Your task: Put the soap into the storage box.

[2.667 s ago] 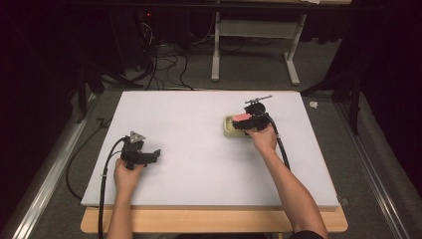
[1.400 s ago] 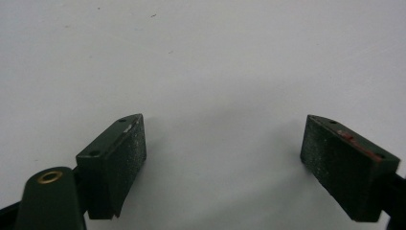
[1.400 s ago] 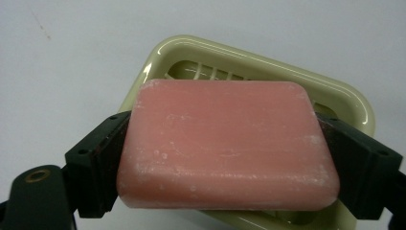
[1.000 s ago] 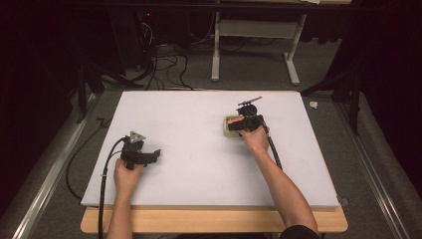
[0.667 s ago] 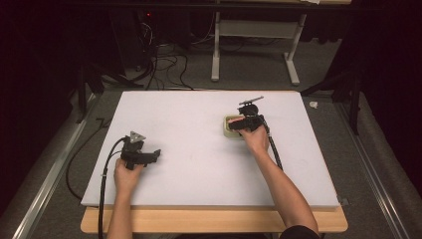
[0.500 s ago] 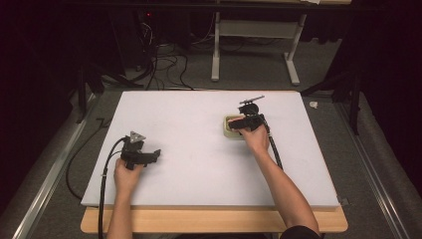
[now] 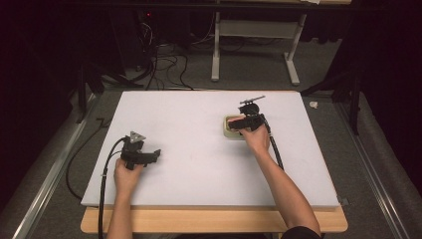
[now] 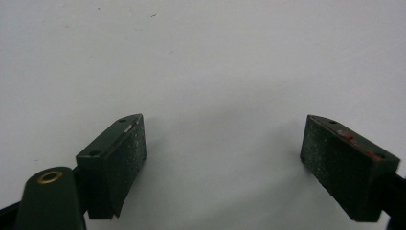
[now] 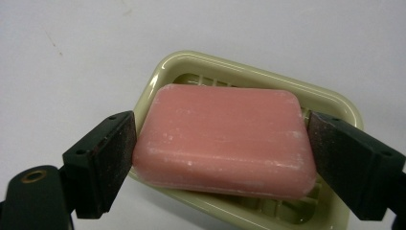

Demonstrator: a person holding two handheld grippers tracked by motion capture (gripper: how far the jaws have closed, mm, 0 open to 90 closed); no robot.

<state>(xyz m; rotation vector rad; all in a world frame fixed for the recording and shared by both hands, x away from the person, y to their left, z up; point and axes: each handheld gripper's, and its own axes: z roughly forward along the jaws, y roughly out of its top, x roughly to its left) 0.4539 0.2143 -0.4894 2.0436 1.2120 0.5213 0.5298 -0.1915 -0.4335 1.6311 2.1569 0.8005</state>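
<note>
From above, the right gripper [image 7: 247, 121] covered most of a pale dish [image 7: 229, 127] on the far right part of the white table [image 7: 199, 134]; its own camera showed what the high view hid, a pink bar of soap [image 9: 225, 140] in that yellow-green ribbed soap dish [image 9: 335, 103], the jaws clamped on its two short ends. The bar was rounded, dusted with whitish marks, and bore no readable lettering. The left gripper [image 8: 222, 160] sat near the table's left front, jaws wide apart over bare surface.
</note>
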